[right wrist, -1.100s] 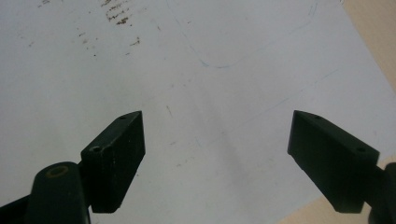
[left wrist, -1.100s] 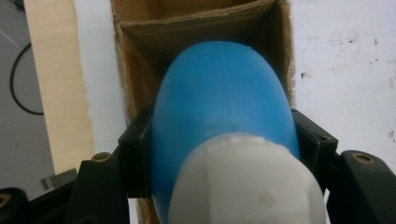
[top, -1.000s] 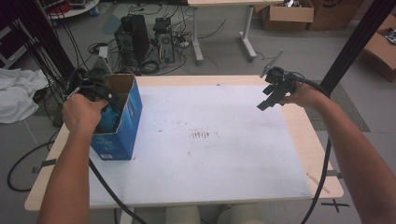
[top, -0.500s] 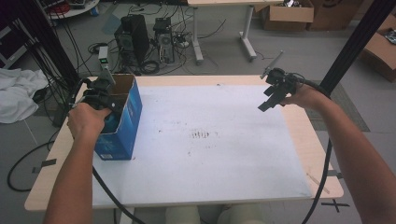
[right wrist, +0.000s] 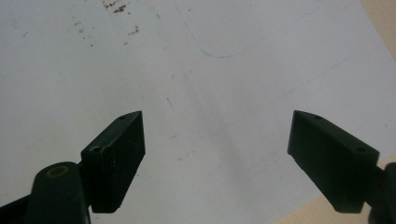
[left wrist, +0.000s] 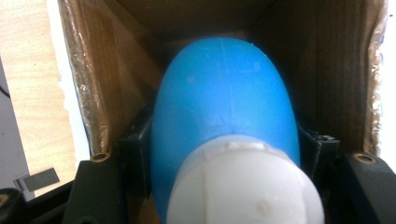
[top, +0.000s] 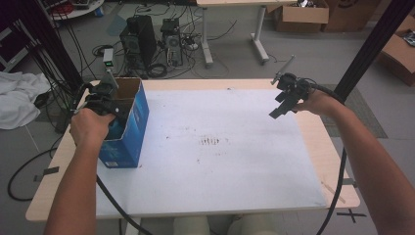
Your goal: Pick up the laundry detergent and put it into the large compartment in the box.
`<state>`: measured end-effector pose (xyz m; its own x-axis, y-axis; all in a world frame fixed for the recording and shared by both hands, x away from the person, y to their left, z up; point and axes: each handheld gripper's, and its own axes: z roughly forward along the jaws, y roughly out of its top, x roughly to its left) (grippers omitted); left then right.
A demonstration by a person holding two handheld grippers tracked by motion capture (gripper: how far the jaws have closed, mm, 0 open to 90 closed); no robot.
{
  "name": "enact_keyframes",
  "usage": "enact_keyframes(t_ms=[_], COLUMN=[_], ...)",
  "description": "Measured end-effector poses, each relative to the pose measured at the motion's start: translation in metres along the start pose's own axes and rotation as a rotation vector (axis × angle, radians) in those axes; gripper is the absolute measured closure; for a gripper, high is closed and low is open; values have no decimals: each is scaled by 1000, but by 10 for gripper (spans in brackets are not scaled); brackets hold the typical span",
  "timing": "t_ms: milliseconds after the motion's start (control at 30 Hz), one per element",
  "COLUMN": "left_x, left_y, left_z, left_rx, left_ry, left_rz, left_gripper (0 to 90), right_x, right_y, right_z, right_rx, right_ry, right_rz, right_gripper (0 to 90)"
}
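Since a second ago the left gripper (top: 105, 98) dipped lower into the blue box (top: 128, 128) at the table's left, jaws just easing apart around the blue bottle (left wrist: 224, 112) pointing away, right gripper (top: 284, 100) open, well apart.

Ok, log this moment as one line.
left gripper: inside blue box, jaws just opening around blue bottle | right gripper: open, empty, above white sheet

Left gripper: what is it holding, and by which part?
The left gripper has a blue bottle by its sides, just past the white cap, inside the box; its jaws have just been opening.
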<state>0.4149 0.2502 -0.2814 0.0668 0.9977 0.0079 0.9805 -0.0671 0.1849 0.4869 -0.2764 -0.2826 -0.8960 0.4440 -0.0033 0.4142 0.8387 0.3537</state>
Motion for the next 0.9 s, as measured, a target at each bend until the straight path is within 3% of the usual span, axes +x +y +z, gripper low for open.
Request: enact_keyframes(t_ms=[433, 900], left_x=[1, 1], left_y=[-1, 0], left_z=[-7, -42], left_rx=[-22, -83], left_ry=[-16, 5], left_rz=[-11, -8], left_gripper=[319, 279], right_x=[0, 4], right_y=[-1, -2], right_z=[-3, -8], right_rx=[-13, -21], right_ry=[-1, -4], right_rz=[-7, -6], right_gripper=[191, 191])
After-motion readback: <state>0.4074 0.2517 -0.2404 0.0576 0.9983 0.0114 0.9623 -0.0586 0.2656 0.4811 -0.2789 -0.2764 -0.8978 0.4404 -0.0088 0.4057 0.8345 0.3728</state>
